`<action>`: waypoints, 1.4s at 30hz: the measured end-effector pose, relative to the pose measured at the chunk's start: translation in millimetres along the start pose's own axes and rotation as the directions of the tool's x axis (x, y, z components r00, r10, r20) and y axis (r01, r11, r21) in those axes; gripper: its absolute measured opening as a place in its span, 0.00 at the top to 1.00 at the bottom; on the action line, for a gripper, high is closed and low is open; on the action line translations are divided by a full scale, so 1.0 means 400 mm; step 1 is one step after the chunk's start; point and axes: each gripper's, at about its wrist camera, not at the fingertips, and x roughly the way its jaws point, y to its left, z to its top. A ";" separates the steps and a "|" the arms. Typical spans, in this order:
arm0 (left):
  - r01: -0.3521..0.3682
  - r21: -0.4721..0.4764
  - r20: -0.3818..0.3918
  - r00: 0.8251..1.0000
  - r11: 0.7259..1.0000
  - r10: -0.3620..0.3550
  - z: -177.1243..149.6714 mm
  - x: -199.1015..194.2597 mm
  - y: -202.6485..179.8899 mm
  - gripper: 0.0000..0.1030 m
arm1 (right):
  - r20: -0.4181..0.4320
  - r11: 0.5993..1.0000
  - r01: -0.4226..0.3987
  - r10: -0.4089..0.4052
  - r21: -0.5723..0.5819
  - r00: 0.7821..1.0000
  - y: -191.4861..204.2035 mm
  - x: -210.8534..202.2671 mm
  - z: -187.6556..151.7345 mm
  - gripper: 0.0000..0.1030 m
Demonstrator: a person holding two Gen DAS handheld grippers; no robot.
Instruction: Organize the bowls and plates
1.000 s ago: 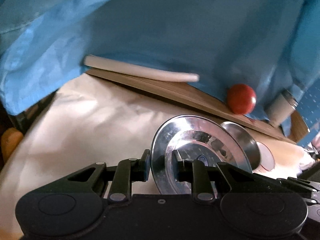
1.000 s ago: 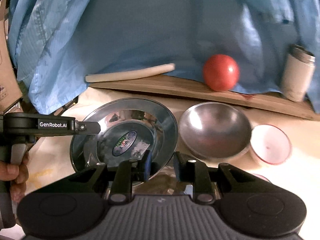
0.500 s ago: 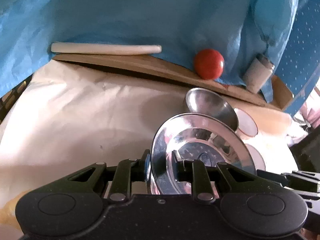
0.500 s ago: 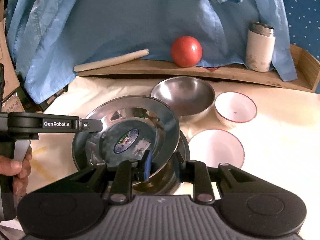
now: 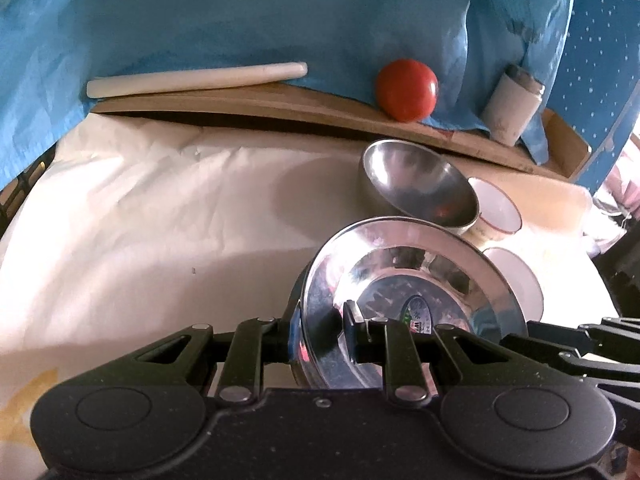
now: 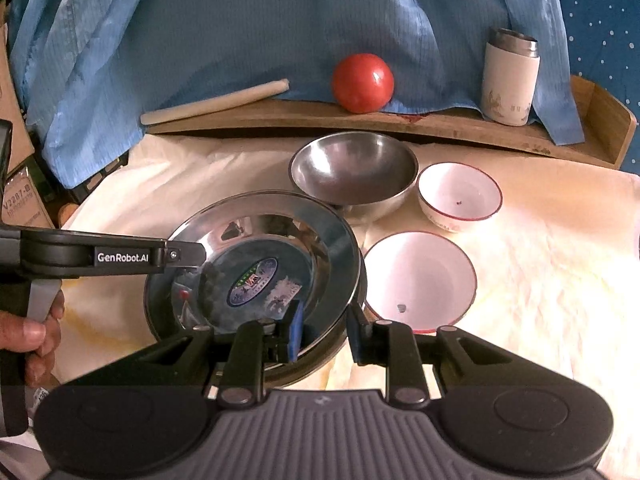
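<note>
A shiny steel plate (image 6: 260,264) with a sticker sits on top of another steel plate; it also shows in the left wrist view (image 5: 412,292). My left gripper (image 5: 320,328) is shut on the steel plate's left rim. My right gripper (image 6: 324,332) straddles the plates' near rim with its jaws a little apart. A steel bowl (image 6: 354,170) stands behind the plates. A white plate with a red rim (image 6: 420,280) lies to the right, and a small white bowl (image 6: 460,196) stands behind it.
A wooden tray edge (image 6: 440,128) runs along the back with a red ball (image 6: 362,82), a white rolling pin (image 6: 216,102) and a white tumbler (image 6: 510,80) on it. Blue cloth (image 6: 280,20) hangs behind. Cream cloth (image 5: 140,220) covers the table.
Both grippers have pulled back and down with the steel plate, which now rests over the second plate. The right gripper's jaws have opened a little.
</note>
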 end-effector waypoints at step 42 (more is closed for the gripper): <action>0.047 0.019 -0.024 0.999 0.999 -0.047 0.010 0.035 0.018 0.39 | 0.033 0.999 0.028 -0.026 -0.047 0.999 0.025 0.029 0.028 0.55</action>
